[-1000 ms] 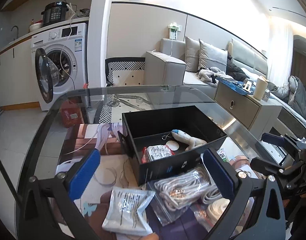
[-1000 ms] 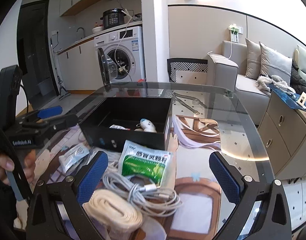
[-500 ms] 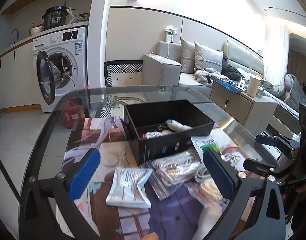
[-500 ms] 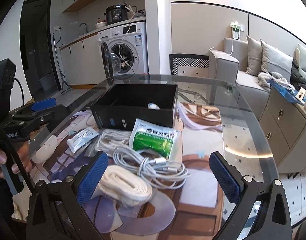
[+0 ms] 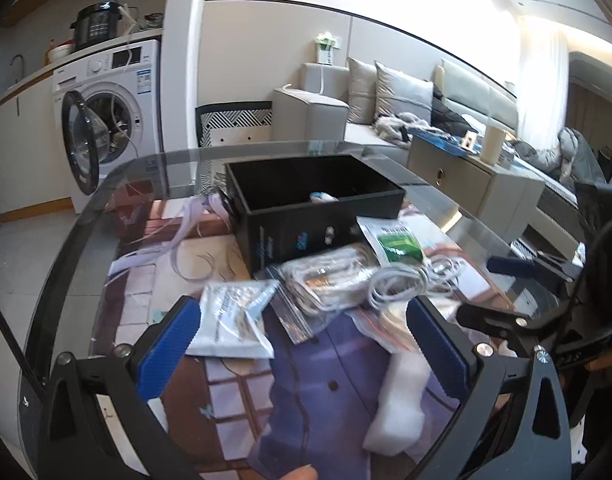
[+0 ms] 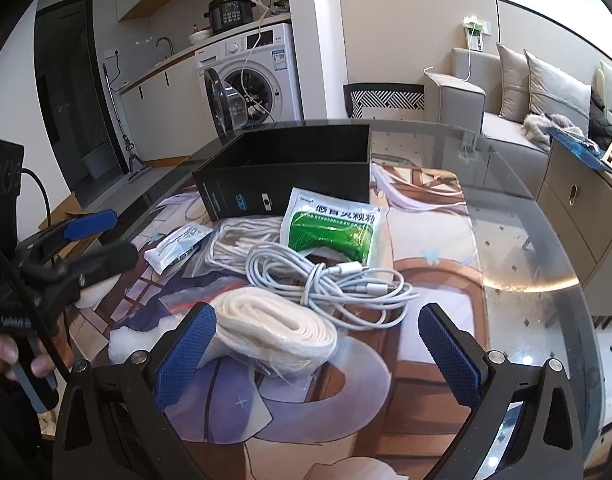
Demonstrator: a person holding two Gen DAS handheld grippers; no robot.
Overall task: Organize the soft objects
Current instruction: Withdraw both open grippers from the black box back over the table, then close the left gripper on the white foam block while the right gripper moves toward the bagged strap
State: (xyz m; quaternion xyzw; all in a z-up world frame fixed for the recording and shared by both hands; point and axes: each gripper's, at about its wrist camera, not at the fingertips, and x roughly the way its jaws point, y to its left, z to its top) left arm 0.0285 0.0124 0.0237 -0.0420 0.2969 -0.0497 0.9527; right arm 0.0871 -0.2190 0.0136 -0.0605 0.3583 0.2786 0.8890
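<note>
Glass counter (image 6: 518,240), black box (image 6: 289,168) at centre w/ small plush (image 5: 322,197) inside. Left gripper (image 5: 306,344) spread wide, empty, above white sachet (image 5: 231,324) lying just in front of box. Right gripper (image 6: 318,354) also spread, empty; cream fabric roll (image 6: 277,330) between its fingers, nearer the left one. White cable (image 6: 326,280) and green packet (image 6: 332,230) beyond roll.

On the bench (image 6: 518,240) the box (image 6: 289,172) stands toward the far edge. Just before it lies the sachet (image 6: 334,228), with the bagged cord (image 6: 237,240) to its left, the loose cable (image 6: 326,284) nearer, and the folded band (image 6: 277,328) nearest the near edge.
</note>
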